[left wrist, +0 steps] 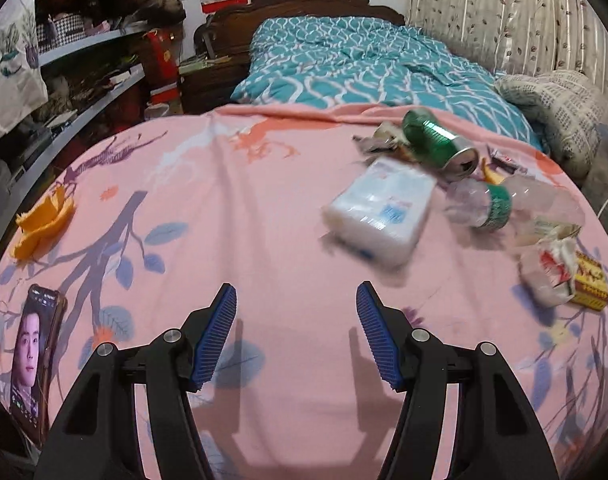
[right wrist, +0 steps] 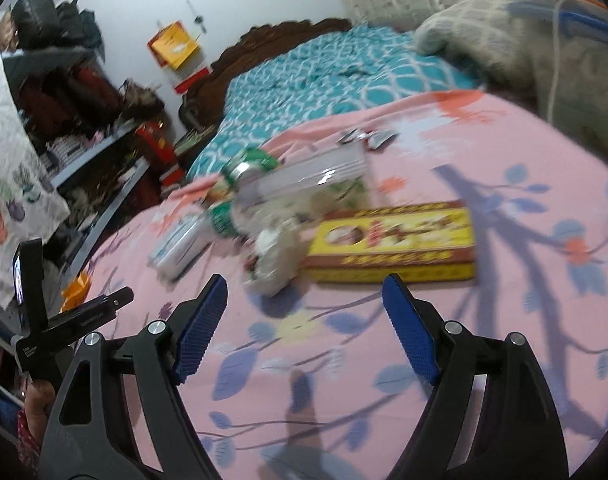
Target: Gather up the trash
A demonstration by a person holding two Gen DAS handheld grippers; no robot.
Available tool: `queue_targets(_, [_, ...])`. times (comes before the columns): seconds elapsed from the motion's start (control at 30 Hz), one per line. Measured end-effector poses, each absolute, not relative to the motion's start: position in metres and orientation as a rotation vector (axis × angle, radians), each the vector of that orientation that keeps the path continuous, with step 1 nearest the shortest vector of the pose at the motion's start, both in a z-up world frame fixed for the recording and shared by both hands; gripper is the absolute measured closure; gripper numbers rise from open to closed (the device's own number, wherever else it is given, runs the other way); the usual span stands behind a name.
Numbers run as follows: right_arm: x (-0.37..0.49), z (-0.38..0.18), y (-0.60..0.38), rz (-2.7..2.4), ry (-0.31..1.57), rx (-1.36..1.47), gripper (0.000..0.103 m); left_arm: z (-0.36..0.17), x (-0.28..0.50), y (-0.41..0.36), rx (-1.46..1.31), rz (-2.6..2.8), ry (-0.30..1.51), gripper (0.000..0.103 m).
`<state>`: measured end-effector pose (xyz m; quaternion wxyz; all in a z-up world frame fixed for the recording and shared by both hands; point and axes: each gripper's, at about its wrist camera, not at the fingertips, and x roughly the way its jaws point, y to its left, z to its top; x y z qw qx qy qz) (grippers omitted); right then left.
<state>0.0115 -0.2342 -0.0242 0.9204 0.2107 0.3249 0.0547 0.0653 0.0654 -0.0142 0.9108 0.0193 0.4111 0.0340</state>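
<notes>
Pink flowery bedsheet [left wrist: 264, 220] is holding a trash pile around the yellow cardboard box [right wrist: 395, 240]. Both grippers, left gripper [left wrist: 296, 334] and right gripper [right wrist: 304, 326], are hovering near it, jaws apart, empty. Next probably comes picking one piece.

A: What is carrying everything?

B: A bed, with a pink sheet [left wrist: 264, 208] lying across it.

A: And what is sitting on the sheet?

B: A can [left wrist: 439, 144], a tissue pack [left wrist: 379, 212], a bottle [left wrist: 499, 204], a crumpled wrapper [left wrist: 543, 276] and a yellow box [right wrist: 395, 240] are lying close together. Orange peel [left wrist: 42, 220] and a phone [left wrist: 34, 356] are lying well apart from them. A teal quilt [left wrist: 359, 64] is lying further up the bed.
</notes>
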Motion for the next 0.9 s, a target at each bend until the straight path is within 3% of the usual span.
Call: queue_targets(0.9, [0.028, -0.041, -0.208, 0.13, 0.737, 0.402, 0.022, -0.031, 0.076, 0.067, 0.061, 0.044, 0.861, 0.036])
